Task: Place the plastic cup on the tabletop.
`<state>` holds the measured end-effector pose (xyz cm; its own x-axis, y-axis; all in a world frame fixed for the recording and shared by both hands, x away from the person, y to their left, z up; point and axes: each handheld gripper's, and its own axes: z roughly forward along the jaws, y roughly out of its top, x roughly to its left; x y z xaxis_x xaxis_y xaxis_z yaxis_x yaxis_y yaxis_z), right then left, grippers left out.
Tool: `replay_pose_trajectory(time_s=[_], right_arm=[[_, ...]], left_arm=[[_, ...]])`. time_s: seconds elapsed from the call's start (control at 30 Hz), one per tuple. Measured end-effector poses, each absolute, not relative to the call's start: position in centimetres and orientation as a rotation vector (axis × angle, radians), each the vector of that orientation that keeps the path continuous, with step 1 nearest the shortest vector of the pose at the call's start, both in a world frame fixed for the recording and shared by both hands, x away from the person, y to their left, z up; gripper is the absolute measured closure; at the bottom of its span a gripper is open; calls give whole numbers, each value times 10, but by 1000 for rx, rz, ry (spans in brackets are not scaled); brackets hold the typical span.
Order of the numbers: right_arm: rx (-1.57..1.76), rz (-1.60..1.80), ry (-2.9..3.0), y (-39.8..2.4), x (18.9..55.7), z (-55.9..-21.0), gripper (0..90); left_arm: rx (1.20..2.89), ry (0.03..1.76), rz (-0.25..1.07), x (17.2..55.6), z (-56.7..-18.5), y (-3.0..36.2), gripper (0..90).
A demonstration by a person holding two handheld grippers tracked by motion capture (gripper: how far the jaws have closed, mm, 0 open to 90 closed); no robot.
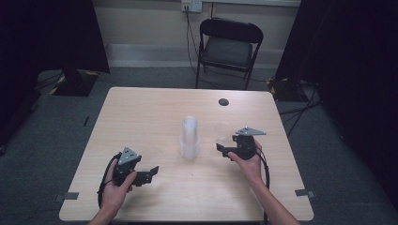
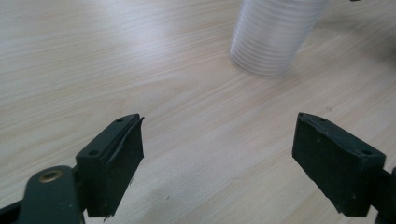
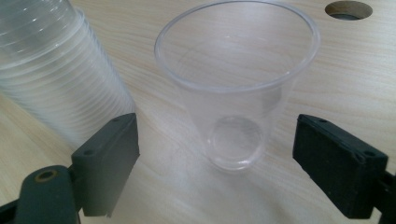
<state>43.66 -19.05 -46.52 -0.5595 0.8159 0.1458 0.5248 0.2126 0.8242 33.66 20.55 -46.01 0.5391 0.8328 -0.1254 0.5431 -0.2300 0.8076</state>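
1. Surface (image 1: pixel 150 108) of light wood carries all the work; it has a round cable hole (image 1: pixel 224 101) near the far edge, and a folding chair (image 1: pixel 228 47) stands behind it on the floor.

2. Stack of clear cups (image 1: pixel 189 138) stands upright near the middle of the surface, with many ribbed rims nested one in another. It seems that the job is to take cups from this stack and set them out one by one.

3. Single clear cup (image 3: pixel 236 88) stands upright on the surface just to the right of the stack, apart from it, with its mouth up and nothing inside. I judge this one as already separated and placed.

4. Right hand-held gripper (image 1: pixel 226 149) is released: its jaws stand wide on both sides of the single cup and do not touch its wall, so the cup stands by itself.

5. Left hand-held gripper (image 1: pixel 149 172) is also released, with nothing between its jaws; it rests low near the front left, pointing to the stack but well apart from it.

6. What is left, as far as I can judge: the tall stack is not yet divided, so many cups wait.
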Motion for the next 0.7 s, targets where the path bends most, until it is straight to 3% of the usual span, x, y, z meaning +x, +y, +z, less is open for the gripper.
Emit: replay_pose_trajectory(time_s=[0.7], right_arm=[[1248,1304,2163,-220,389,-442,146]], left_arm=[[1885,1152,443,335,-458,213,167]])
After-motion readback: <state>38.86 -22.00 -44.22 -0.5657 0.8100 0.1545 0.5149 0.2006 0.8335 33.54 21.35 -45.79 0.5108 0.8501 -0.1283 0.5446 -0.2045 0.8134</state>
